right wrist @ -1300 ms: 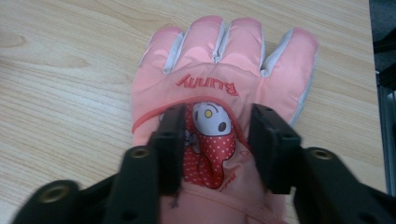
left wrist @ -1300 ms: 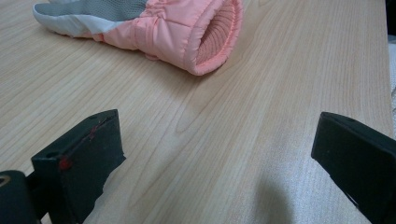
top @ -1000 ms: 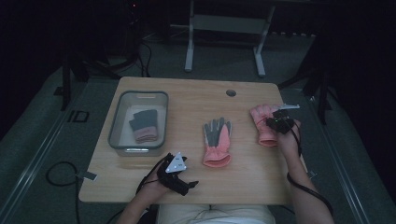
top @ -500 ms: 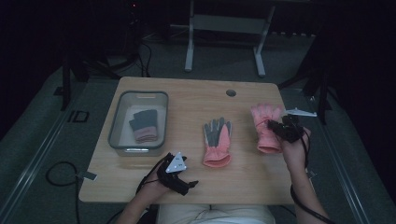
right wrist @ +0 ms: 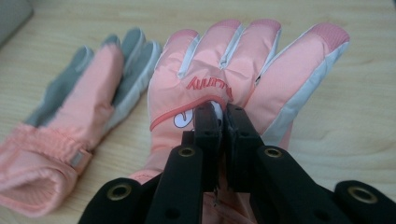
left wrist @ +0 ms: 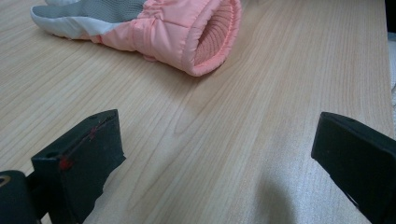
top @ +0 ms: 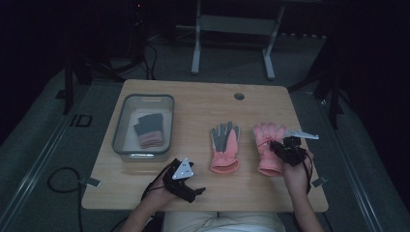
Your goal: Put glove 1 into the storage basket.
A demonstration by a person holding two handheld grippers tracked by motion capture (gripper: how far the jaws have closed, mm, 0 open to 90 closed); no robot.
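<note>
Two pink gloves lie on the wooden table (top: 145, 188). The middle glove (top: 225, 147) lies grey palm up, and its cuff (left wrist: 196, 32) opens toward my left gripper. The right glove (top: 267, 154) lies back up with red lettering (right wrist: 208, 84). My right gripper (top: 276, 146) (right wrist: 223, 116) sits over the back of that glove, jaws shut on a fold of its fabric. Near the front edge, my left gripper (top: 191, 191) (left wrist: 215, 172) rests low with its jaws wide open and nothing between them, short of the middle glove's cuff.
A clear plastic bin (top: 121, 140) stands at the table's left, with a dark and pink glove (top: 147, 129) in it. A round cable hole (top: 239, 95) is near the far edge. A metal stand (top: 232, 24) rises beyond the table.
My right gripper has drawn the right glove toward the table's front edge and slightly left. My left gripper has stayed put.
</note>
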